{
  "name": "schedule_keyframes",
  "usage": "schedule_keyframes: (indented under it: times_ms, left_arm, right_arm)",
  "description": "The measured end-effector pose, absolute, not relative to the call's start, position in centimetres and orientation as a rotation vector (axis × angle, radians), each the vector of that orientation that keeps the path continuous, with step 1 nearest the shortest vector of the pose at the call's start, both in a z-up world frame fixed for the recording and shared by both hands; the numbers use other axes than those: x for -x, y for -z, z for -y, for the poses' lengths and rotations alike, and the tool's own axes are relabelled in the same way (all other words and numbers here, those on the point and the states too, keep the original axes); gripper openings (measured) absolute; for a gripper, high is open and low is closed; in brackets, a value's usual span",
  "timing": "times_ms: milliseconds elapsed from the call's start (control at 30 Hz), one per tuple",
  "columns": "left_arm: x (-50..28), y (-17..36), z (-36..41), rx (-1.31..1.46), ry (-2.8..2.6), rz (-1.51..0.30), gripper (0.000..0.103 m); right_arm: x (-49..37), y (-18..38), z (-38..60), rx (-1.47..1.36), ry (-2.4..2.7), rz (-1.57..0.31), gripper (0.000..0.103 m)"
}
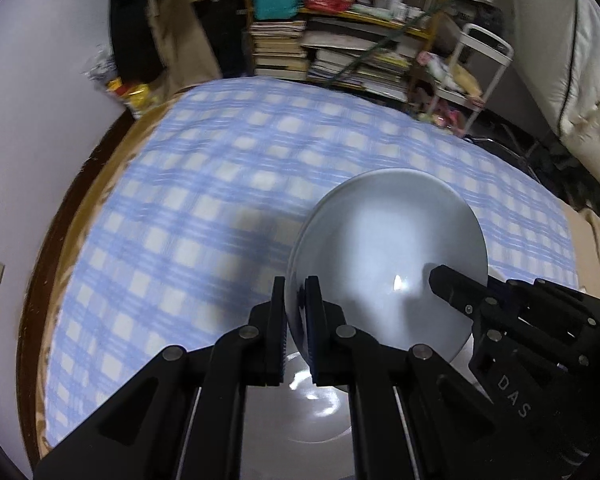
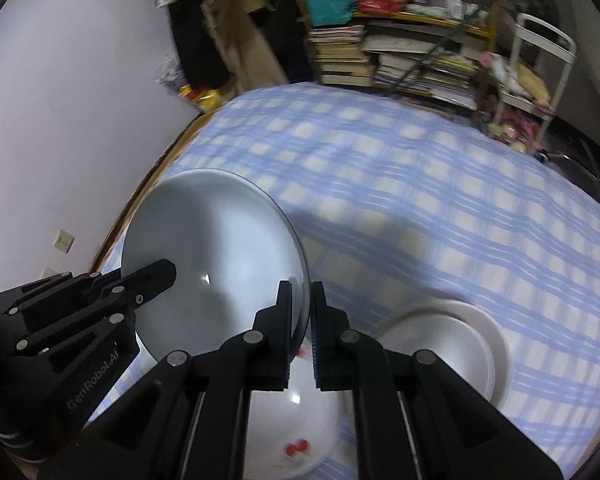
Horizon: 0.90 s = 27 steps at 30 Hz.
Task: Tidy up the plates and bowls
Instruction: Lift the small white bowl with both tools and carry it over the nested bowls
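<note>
A white dish (image 1: 384,252) hangs tilted above the table, held by both grippers on opposite sides of its rim. My left gripper (image 1: 296,284) is shut on the dish's left rim; from the right wrist it shows at the dish's (image 2: 216,236) left side (image 2: 168,270). My right gripper (image 2: 301,286) is shut on the right rim, and the left wrist view has it on the right (image 1: 438,276). Under the grippers lies a white plate with red marks (image 2: 296,432), also seen as a plain white plate (image 1: 308,400). A stack of white plates (image 2: 452,344) sits to the right.
The table wears a blue-and-white checked cloth (image 1: 220,168) with a brown edge at left. A white wall (image 1: 28,120) stands close on the left. Behind the table are shelves of books (image 1: 340,52) and a white cart (image 1: 472,76).
</note>
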<state>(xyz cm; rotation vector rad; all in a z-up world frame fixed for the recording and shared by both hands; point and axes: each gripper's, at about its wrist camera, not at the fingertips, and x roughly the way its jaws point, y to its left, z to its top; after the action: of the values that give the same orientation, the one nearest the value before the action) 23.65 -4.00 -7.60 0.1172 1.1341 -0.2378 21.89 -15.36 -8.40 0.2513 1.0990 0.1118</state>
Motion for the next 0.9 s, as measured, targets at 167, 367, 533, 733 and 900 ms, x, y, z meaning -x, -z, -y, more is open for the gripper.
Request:
schedule_keyframes:
  times_ms: [167, 367, 533, 733, 900]
  left_arm:
    - [-22.7, 8.5, 7.7, -0.077, 0.285, -1.135, 0.008]
    - [-21.5, 9.7, 11.2, -0.118, 0.345, -1.124, 0.008]
    - [-21.0, 10.7, 12.7, -0.151, 0.353, -1.128, 0.008]
    - [-20.1, 12.0, 13.3, -0.173, 0.367, -1.152, 0.008]
    - [-19.0, 12.9, 14.3, -0.211, 0.386, -1.161, 0.009]
  right_arm:
    - [-20.0, 8.8, 19.3, -0.266, -0.046, -1.109, 0.01]
    - [-18.1, 9.7, 22.8, -0.277, 0.009, -1.115, 0.01]
    - [-16.9, 11.3, 24.2, -0.293, 0.012, -1.128, 0.011]
    - [-15.5, 12.4, 24.6, -0.287, 0.01, -1.126, 0.012]
    - [-14.4, 13.0, 25.2, -0.281, 0.007, -1.145, 0.012]
